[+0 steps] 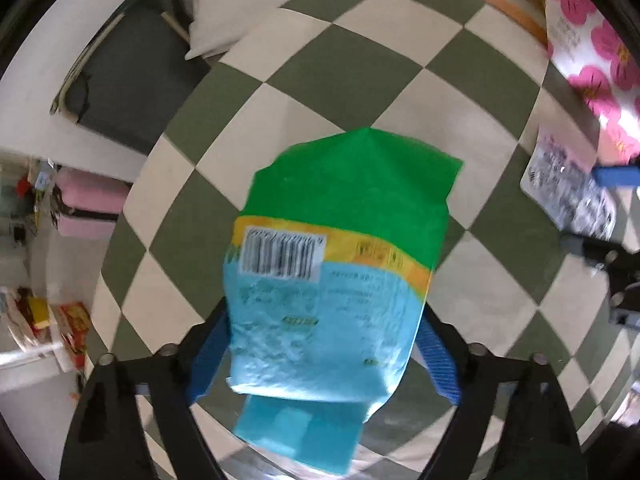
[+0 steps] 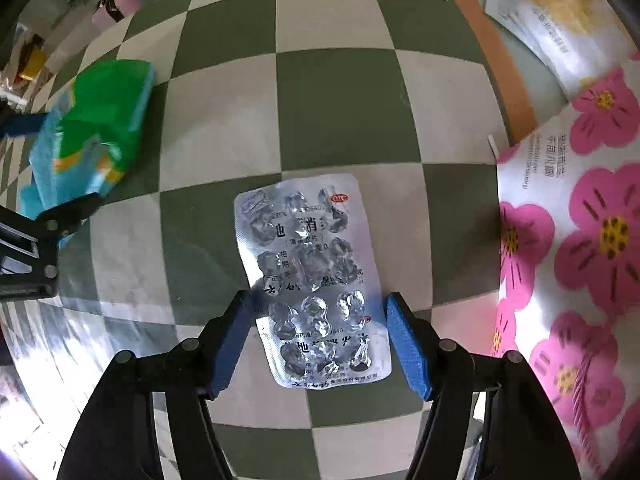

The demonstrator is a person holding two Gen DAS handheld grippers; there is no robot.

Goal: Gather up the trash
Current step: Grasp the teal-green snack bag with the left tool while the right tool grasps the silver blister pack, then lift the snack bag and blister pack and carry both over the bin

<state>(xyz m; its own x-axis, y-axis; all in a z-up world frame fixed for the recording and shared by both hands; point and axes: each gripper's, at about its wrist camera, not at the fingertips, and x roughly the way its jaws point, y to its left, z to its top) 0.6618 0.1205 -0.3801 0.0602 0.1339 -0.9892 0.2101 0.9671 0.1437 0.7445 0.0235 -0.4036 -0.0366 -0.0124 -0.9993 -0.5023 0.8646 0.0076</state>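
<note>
Left gripper point(image 1: 324, 344) around wrapper point(image 1: 340, 240); right gripper point(image 2: 320, 340) astride blister pack point(image 2: 312, 276).

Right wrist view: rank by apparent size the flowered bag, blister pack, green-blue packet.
1. Flowered bag, largest though cut off by the frame.
2. and 3. Blister pack and green-blue packet look alike; the pack is nearer, so unranked.

Each hand-held gripper point(image 2: 318, 344) has black screwed arms, ribbed blue fingers point(image 2: 408, 350).
</note>
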